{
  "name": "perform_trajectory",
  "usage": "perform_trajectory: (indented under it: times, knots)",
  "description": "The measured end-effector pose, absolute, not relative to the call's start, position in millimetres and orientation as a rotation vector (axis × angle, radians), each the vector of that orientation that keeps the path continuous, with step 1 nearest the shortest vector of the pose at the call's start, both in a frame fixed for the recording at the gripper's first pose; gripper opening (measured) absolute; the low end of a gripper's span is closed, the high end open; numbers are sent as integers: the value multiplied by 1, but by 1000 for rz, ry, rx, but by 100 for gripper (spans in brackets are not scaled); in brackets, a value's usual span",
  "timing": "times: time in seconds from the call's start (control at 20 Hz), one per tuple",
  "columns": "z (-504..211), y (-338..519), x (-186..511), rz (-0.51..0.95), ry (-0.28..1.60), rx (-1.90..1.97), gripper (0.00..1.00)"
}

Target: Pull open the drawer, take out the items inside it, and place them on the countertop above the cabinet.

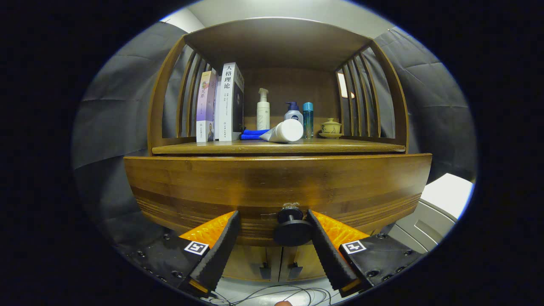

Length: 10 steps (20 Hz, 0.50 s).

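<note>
On the wooden shelf point(278, 147) above the drawer, the tall white-and-black book point(230, 102) carries the Chinese title 人格理论 down its white spine; smaller print beneath it is too fine to read. The pale purple-and-white book point(206, 106) just beside it shows large characters, of which approx. 关系 can be made out, the rest blurred. The white pump bottle with dark blue cap point(293, 113) bears a dark label w/ a brand mark too small to read. Black-and-white square marker tags point(196, 247) sit on the gripper's black body, one per side; no letters or nos. on them.
</note>
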<state>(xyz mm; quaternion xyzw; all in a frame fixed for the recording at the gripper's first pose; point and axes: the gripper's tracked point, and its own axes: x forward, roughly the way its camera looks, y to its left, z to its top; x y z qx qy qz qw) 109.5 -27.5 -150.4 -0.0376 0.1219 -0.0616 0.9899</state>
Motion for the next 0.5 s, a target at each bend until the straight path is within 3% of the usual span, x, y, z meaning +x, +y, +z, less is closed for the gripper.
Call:
perform_trajectory:
  times: [0.5]
  knots:
    - [-152, -31, 133, -119, 240, -77, 98]
